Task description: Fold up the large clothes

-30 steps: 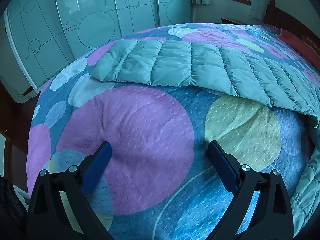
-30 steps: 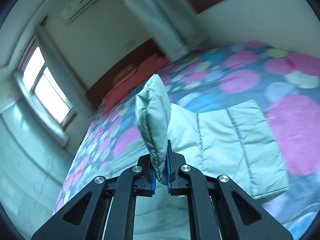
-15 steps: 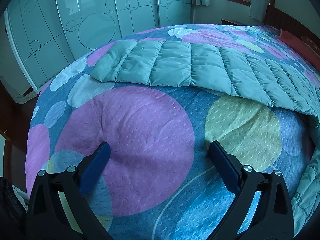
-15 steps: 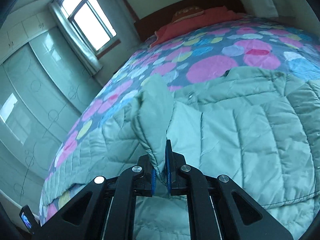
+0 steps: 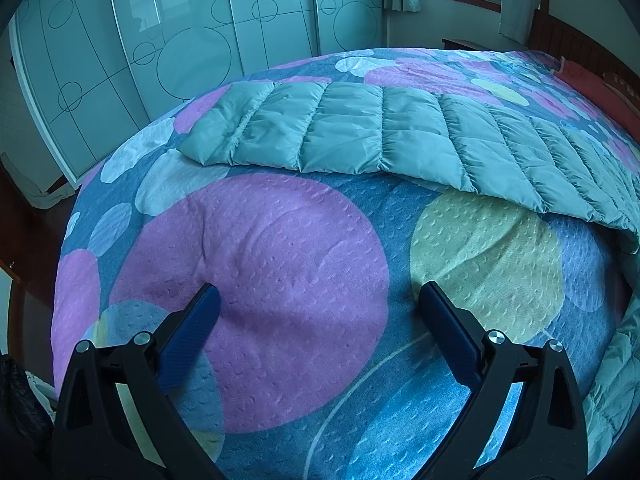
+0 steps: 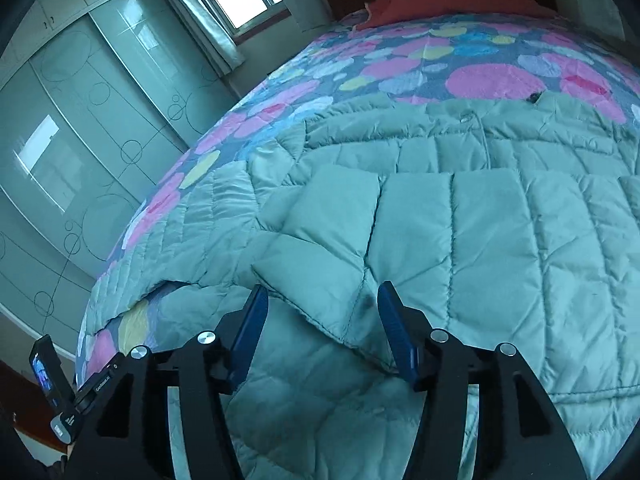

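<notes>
Now that my right gripper (image 6: pixel 320 296) has just spread its fingers (image 6: pixel 250 320) about halfway, the sleeve (image 6: pixel 332 240) of the pale green puffer coat (image 6: pixel 500 280) that was pinched upright between them a moment ago lies loose across the coat's body, its cuff edge in the gap, touched by neither pad. I judge that sleeve fold laid. My left gripper (image 5: pixel 320 300) has its fingers (image 5: pixel 192 328) wide and empty over the spotted bedspread (image 5: pixel 280 260), the other sleeve (image 5: pixel 360 132) stretched out well beyond them.
</notes>
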Demonstrator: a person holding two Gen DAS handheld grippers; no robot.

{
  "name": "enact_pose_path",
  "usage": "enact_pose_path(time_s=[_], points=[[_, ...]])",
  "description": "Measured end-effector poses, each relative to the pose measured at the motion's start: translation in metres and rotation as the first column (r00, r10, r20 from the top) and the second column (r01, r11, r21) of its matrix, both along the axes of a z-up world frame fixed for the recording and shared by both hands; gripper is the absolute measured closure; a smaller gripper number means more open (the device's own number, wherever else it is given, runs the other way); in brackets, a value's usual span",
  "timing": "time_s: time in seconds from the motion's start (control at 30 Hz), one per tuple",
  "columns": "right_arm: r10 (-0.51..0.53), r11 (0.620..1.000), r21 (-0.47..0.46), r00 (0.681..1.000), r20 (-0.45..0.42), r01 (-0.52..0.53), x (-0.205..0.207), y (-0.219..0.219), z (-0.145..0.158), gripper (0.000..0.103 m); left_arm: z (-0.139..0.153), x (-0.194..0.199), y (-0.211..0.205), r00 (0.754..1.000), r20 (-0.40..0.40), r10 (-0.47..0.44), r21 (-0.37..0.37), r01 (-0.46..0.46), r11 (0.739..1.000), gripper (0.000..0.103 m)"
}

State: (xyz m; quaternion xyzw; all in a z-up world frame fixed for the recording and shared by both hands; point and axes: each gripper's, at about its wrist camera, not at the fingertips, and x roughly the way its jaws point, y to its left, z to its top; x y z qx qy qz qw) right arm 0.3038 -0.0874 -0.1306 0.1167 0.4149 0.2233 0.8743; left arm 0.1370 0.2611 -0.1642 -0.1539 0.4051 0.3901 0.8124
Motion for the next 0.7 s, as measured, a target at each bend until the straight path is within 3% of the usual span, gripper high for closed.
enact_pose_path(time_s=[0.13, 0.3, 0.37, 0.43, 0.47, 0.57, 0.7], points=[[-0.162, 0.987, 0.017, 0.985, 0.052, 0.161, -0.02, -0.068, 0.028, 0.047, 0.0, 0.0, 0.0, 1.0, 0.0, 0.0, 0.001, 0.0, 1.0, 0.003], [-0.431, 0.893, -0.118, 0.901, 0.052, 0.434, -0.027, -0.171, 0.019, 0.051, 0.0, 0.0, 0.001, 1.0, -0.002, 0.001, 0.006, -0.001, 1.0, 0.003], [-0.471, 0.868, -0.176, 0.882, 0.01, 0.465, -0.023, -0.192, -0.002, 0.053, 0.0, 0.0, 0.0, 1.0, -0.002, 0.0, 0.005, 0.0, 1.0, 0.003], [-0.462, 0.869, -0.232, 0.884, -0.067, 0.437, -0.014, -0.199, -0.034, 0.054, 0.0, 0.0, 0.0, 1.0, -0.003, 0.0, 0.006, 0.0, 1.0, 0.003], [-0.446, 0.874, -0.243, 0.892, -0.065, 0.42, -0.013, -0.199, -0.043, 0.054, 0.0, 0.0, 0.0, 1.0, -0.004, 0.0, 0.006, 0.0, 1.0, 0.003], [-0.426, 0.87, -0.288, 0.904, -0.034, 0.399, -0.012, -0.192, -0.033, 0.054, 0.0, 0.0, 0.001, 1.0, -0.003, 0.0, 0.006, 0.0, 1.0, 0.003], [-0.464, 0.86, -0.226, 0.885, 0.024, 0.457, 0.005, -0.205, -0.002, 0.054, 0.0, 0.001, 0.002, 1.0, -0.006, 0.0, 0.009, 0.0, 1.0, 0.003]])
